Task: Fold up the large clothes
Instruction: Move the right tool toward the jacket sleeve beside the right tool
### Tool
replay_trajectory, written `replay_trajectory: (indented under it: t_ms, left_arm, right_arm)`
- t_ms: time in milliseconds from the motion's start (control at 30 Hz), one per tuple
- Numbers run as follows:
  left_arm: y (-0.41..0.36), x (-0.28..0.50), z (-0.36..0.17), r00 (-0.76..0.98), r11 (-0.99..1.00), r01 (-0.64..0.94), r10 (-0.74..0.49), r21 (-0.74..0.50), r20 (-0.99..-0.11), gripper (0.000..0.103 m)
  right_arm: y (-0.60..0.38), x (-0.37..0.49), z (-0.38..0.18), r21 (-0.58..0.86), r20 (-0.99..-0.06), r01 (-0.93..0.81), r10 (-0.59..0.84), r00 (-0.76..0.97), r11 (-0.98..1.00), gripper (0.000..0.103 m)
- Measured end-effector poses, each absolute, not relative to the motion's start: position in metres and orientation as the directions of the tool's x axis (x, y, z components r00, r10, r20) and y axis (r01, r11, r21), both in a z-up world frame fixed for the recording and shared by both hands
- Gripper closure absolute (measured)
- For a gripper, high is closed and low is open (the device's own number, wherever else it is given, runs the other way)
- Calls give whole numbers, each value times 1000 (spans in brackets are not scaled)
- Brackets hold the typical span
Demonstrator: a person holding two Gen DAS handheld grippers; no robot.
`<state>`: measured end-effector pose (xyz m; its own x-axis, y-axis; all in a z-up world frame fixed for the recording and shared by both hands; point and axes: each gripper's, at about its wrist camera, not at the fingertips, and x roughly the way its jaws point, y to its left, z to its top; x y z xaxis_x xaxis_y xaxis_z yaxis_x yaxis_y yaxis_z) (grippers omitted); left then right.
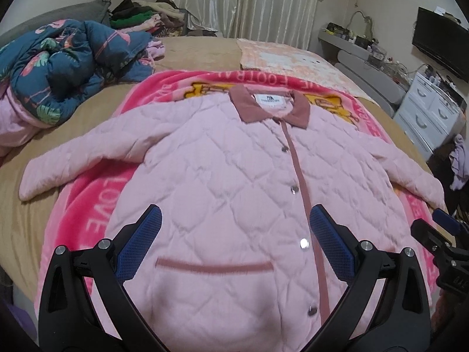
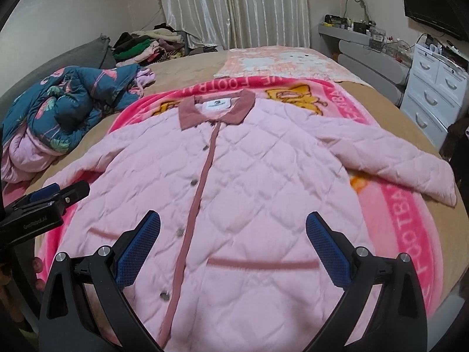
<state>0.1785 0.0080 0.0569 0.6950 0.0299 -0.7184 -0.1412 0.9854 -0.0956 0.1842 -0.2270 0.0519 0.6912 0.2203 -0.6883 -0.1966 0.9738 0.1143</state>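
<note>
Left wrist view: the left tool [image 1: 236,228] hangs just over the lower front of the pink jacket [image 1: 234,182].
Left tool: its two blue fingers [image 1: 329,246] are spread wide apart and hold nothing.
Left of this tool: a long sleeve [image 1: 76,161] lies flat, and far off sits a blue flowery blanket [image 1: 67,67] in a heap.
Ahead of this tool: shiny buttons [image 1: 294,189] and a dark pink strip run up to the collar [image 1: 271,107].
Right of this tool: the right tool [image 1: 433,234] peeks in at the edge.
Right wrist view: the right tool [image 2: 233,228] also hangs just over the jacket [image 2: 249,182], wide open and holding nothing.
Left of this tool: the left tool [image 2: 47,202] shows beside the jacket's edge.
Under this tool: a dark pink pocket line [image 2: 263,263].
Jacket: it lies spread flat, front up and buttoned, on a bright pink blanket [image 2: 407,228] on the bed [image 2: 187,67].
Right of this tool: the other sleeve [image 2: 404,164] reaches out, with white drawers [image 2: 433,88] far away.
</note>
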Motion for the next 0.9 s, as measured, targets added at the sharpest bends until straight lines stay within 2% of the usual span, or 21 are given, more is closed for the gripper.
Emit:
replay_trajectory:
  t_ms: [433, 667, 900]
  left_arm:
    - [-14, 258, 60, 687, 988, -111, -2, -107, -726, 8]
    - [-36, 296, 44, 661, 989, -97, -22, -115, -750, 8]
    - [-69, 323, 26, 639, 994, -62, -31, -92, -769, 8]
  right_arm:
    - [-277, 263, 65, 148, -672, -52, 139, 728, 988, 4]
    - [-335, 293, 56, 183, -670, 106, 45, 741, 977, 4]
    - [-407, 313, 23, 200, -698, 290, -71, 713, 936, 4]
